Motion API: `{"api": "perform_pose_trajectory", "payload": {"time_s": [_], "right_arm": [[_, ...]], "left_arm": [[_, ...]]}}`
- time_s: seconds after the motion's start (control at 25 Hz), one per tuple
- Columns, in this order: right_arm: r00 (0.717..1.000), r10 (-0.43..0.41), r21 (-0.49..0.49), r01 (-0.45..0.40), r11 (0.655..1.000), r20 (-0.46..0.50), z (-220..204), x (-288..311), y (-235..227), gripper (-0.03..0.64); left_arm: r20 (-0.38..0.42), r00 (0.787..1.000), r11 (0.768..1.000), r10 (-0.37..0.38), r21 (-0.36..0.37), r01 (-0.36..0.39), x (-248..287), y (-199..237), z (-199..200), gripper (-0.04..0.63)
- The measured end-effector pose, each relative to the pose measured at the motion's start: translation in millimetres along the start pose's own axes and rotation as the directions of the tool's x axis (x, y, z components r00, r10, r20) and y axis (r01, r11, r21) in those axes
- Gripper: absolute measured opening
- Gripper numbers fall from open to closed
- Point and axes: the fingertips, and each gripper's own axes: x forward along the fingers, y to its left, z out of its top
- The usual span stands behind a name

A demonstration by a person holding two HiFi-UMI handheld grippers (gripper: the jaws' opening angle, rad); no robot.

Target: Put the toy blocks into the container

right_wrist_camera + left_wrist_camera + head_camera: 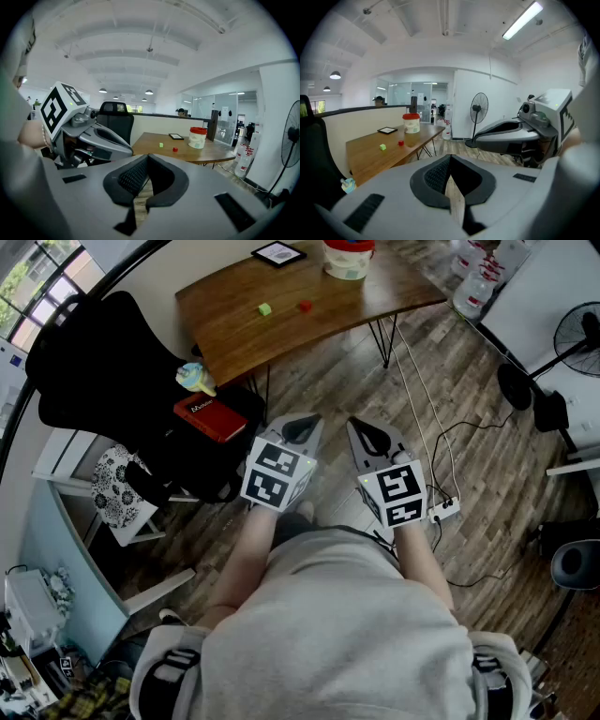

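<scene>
hovering short of table (244,329) | left tool (302,427) clenched, empty | right tool (373,437) clenched, empty | container (348,261) cut by top edge

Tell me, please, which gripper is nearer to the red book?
Left. The left gripper is just right of the red book in the head view; the right gripper is farther right.

A green block (264,308), a red block (306,306) — white container (348,261).

The container (348,261) runs off the head view's top edge — the fan (576,334) off its right. Green block (264,308) and red block (306,307): too small for detail.
</scene>
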Motion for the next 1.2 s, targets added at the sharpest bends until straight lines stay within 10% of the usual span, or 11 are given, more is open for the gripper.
{"api": "perform_pose_trajectory", "payload": {"time_s": [1.2], "right_arm": [[0.992, -0.116, 0.149, 0.106, 0.983, 0.058, 11.6, 47.1, -23.9, 0.011]], "left_arm": [[0.133, 0.982, 0.991, -0.132, 0.03, 0.129, 12.9, 47.0, 23.8, 0.017]]}}
